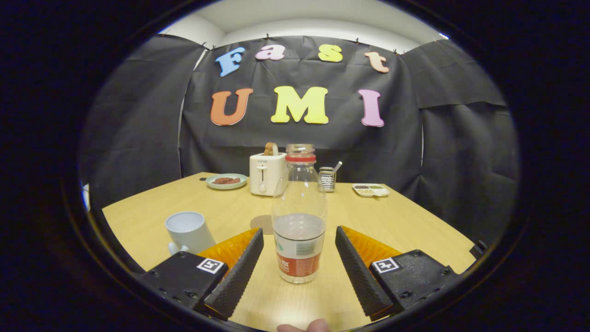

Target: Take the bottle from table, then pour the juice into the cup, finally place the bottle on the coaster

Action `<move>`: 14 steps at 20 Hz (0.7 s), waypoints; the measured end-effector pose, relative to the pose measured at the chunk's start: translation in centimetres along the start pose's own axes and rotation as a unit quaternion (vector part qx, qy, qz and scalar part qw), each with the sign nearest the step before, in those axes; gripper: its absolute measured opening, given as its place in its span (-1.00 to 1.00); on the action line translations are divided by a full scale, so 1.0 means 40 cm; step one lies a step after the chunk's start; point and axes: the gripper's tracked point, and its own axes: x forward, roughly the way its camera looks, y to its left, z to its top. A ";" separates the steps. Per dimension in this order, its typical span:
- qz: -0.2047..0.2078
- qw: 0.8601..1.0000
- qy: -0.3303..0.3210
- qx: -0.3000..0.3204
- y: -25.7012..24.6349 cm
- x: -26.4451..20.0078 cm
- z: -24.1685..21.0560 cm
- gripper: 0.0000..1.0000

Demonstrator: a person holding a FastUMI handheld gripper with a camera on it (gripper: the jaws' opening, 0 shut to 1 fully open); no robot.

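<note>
A clear plastic bottle (pixel 299 216) stands upright on the wooden table (pixel 405 221), uncapped, with a red neck ring, a red and white label and clear liquid up to about the label's top. It stands between my gripper's (pixel 299 239) two fingers, which are open with a gap on each side of the bottle. The left finger (pixel 239 272) and the right finger (pixel 357 269) carry black ribbed pads. A white cup (pixel 188 232) stands to the left, beside the left finger. A round brown coaster (pixel 262 224) lies flat just behind the bottle, partly hidden by it.
At the table's back stand a white toaster (pixel 266 174) with a slice of bread in it, a pale green plate (pixel 226 181) of brown food, a metal utensil holder (pixel 327 179) and a small white divided dish (pixel 371 189). A fingertip (pixel 304 327) shows below the fingers.
</note>
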 end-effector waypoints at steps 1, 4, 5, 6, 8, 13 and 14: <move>-0.001 1.000 0.005 0.000 -0.002 0.013 -0.013 1.00; -0.001 1.000 0.021 0.011 -0.003 0.048 -0.043 1.00; 0.000 1.000 0.024 0.018 -0.001 0.056 -0.049 1.00; 0.001 0.999 0.026 0.023 0.001 0.065 -0.050 1.00; 0.002 0.999 0.027 0.031 0.009 0.082 -0.048 1.00; 0.001 0.999 0.031 0.044 0.019 0.111 -0.041 0.99; 0.000 0.998 0.032 0.044 0.019 0.117 -0.038 0.95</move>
